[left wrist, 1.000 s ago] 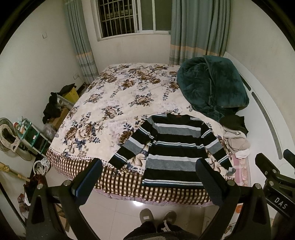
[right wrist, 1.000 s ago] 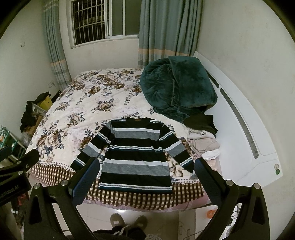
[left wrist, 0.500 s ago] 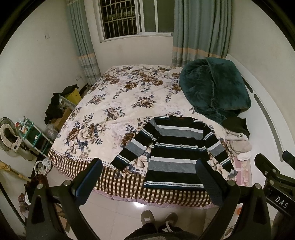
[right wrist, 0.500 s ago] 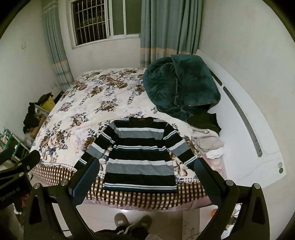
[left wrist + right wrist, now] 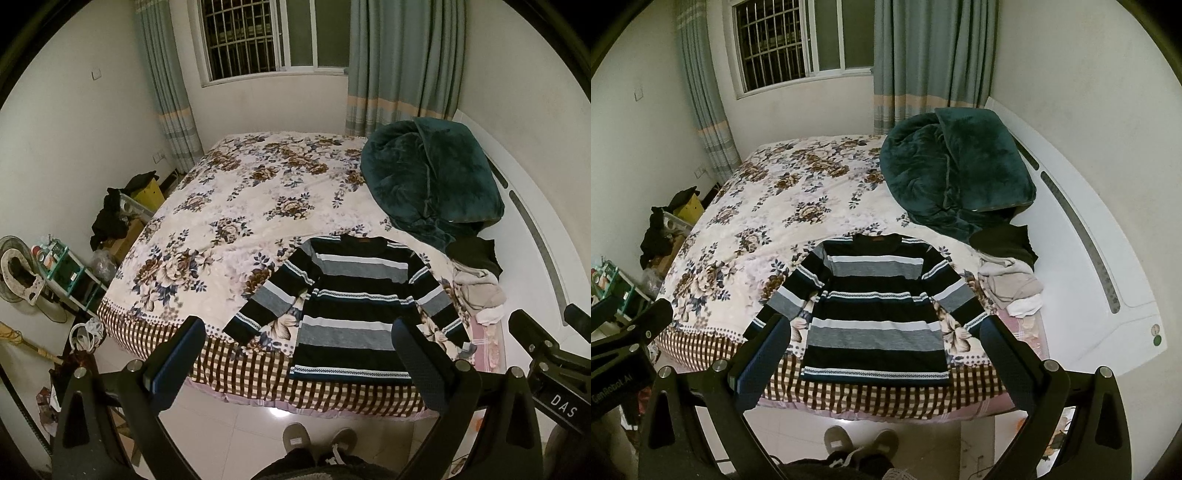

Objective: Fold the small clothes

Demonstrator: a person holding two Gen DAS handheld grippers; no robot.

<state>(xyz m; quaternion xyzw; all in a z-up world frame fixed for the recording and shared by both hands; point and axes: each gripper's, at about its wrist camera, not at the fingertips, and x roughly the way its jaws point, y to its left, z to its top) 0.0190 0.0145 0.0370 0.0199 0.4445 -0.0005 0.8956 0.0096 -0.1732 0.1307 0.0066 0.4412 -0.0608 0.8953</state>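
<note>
A striped sweater (image 5: pixel 354 306) (image 5: pixel 875 306) in black, grey and white lies flat, sleeves spread, at the near edge of the bed, its hem toward me. My left gripper (image 5: pixel 299 354) hangs open above the floor in front of the bed, well short of the sweater, nothing between its fingers. In the right wrist view my right gripper (image 5: pixel 882 350) is likewise open and held back from the hem. A small heap of beige, white and black clothes (image 5: pixel 476 280) (image 5: pixel 1012 273) sits just right of the sweater.
The bed has a floral cover (image 5: pixel 236 206) with a checked skirt. A bulky dark green blanket (image 5: pixel 428 181) (image 5: pixel 956 170) fills its far right. Clutter, a shelf and a fan (image 5: pixel 18 273) line the left wall. A person's feet (image 5: pixel 317 439) stand on the tiled floor.
Both grippers have drawn back and risen slightly, so the bed and sweater sit a little lower and farther in view. The sweater itself has not moved; both grippers stay open.
</note>
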